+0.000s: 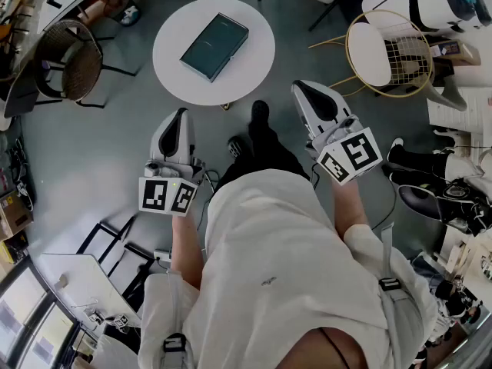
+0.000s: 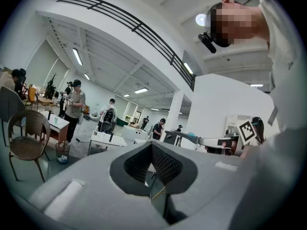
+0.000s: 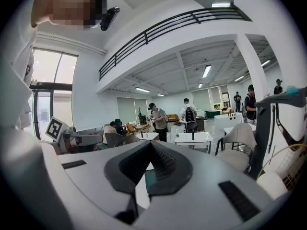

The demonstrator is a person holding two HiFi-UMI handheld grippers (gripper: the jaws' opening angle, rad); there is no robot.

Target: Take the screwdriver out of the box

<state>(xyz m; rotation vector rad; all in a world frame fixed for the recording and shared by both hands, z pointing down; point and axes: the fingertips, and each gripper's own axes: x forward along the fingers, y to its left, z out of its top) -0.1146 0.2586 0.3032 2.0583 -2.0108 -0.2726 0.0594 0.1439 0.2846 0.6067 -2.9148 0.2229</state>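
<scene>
A dark teal box [image 1: 214, 46] lies shut on a small round white table [image 1: 254, 21] in front of me. No screwdriver shows. My left gripper [image 1: 180, 115] hangs low at the left, short of the table's near edge, jaws together and empty. My right gripper [image 1: 304, 88] is held a little higher at the right, beside the table's near right rim, its jaws also together with nothing in them. In the left gripper view the left gripper [image 2: 151, 145] points level across the room. Under the tips of the right gripper [image 3: 151, 144], a sliver of the box [image 3: 149, 178] shows.
A brown wicker chair [image 1: 73, 60] stands left of the table and a gold wire chair [image 1: 384, 52] with a white seat to the right. My own feet [image 1: 260, 114] are close to the table's base. Another person's shoes [image 1: 415, 160] and desks crowd the edges.
</scene>
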